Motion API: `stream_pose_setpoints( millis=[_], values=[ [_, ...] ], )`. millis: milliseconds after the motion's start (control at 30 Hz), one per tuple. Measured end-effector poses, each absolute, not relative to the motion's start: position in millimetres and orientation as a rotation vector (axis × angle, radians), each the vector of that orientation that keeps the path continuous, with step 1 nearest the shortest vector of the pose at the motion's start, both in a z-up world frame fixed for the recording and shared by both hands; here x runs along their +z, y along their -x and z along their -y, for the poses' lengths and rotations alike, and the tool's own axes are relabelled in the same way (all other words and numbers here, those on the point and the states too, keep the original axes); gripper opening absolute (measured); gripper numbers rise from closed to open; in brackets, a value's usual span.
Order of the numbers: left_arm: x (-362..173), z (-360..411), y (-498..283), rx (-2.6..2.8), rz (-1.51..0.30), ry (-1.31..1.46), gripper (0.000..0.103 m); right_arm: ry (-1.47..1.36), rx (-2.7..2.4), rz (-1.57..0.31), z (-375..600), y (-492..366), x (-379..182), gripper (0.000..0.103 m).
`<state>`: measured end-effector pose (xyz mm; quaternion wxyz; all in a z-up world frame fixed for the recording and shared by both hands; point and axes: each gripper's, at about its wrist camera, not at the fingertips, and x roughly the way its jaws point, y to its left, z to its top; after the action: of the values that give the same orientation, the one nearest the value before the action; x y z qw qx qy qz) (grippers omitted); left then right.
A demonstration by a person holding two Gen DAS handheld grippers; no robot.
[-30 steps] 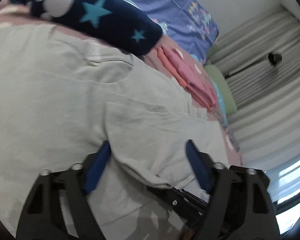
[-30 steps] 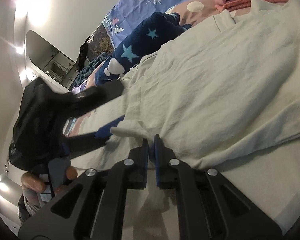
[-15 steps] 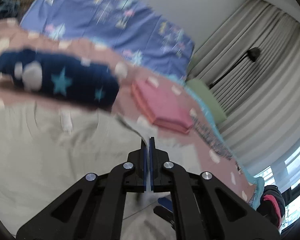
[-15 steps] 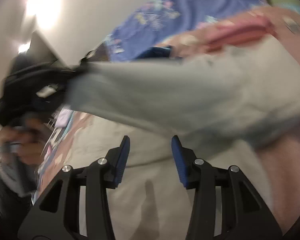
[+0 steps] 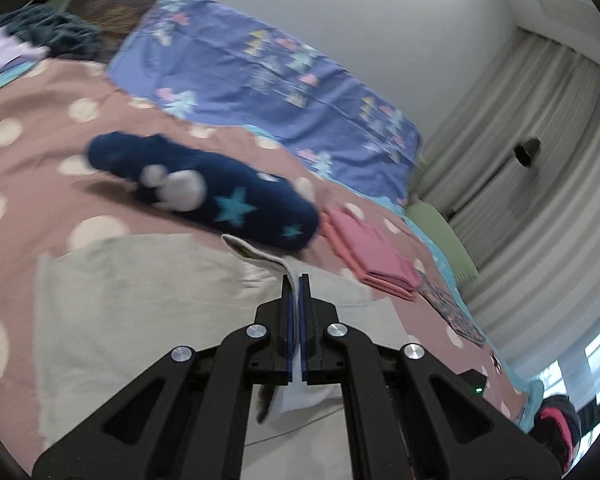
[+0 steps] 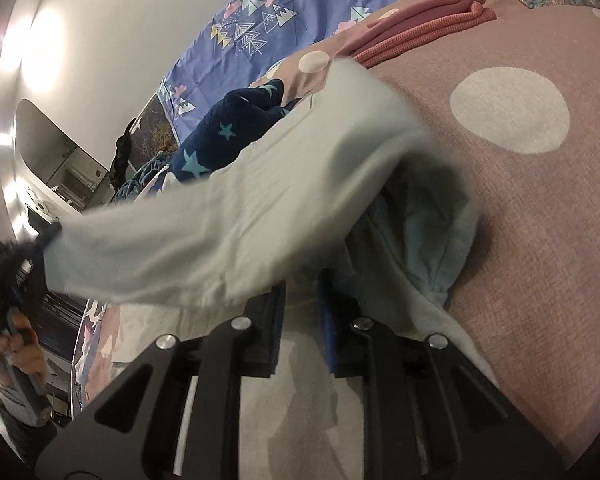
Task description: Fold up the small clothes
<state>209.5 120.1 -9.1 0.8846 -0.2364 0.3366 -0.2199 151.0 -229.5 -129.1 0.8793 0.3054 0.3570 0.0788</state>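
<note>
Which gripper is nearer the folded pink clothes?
Left, probably. The left gripper, clamping the pale garment, sits just short of the folded pink clothes; the right gripper looks farther back.

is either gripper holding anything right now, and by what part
The left gripper pinches the pale garment by a lifted edge. The right gripper is open, holding nothing.

The left gripper point(image 5: 298, 280), open a second ago, now pinches the pale shirt point(image 5: 140, 300) sleeve and lifts it; the right gripper point(image 6: 302, 300) has released, jaws apart.
</note>
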Motion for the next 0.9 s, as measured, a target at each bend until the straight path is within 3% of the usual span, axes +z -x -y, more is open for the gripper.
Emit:
stream_pose_setpoints(
  millis=[500,633,833,900],
  values=[
    [-97,-206,-201,-0.217,-0.815,0.555,0.004,-0.604,0.172,-0.743,225,-155,-127,0.026],
    [-119,-216,-204,-0.209,-0.853,0.596,0.039,-0.604,0.173,-0.743,225,-155,-127,0.027],
    [-122,-213,-212,-0.249,-0.856,0.623,0.039,-0.596,0.177,-0.742,223,-154,-127,0.030],
    [-116,-204,-216,-0.257,-0.844,0.591,0.017,-0.594,0.178,-0.742,222,-155,-127,0.030]
  ],
)
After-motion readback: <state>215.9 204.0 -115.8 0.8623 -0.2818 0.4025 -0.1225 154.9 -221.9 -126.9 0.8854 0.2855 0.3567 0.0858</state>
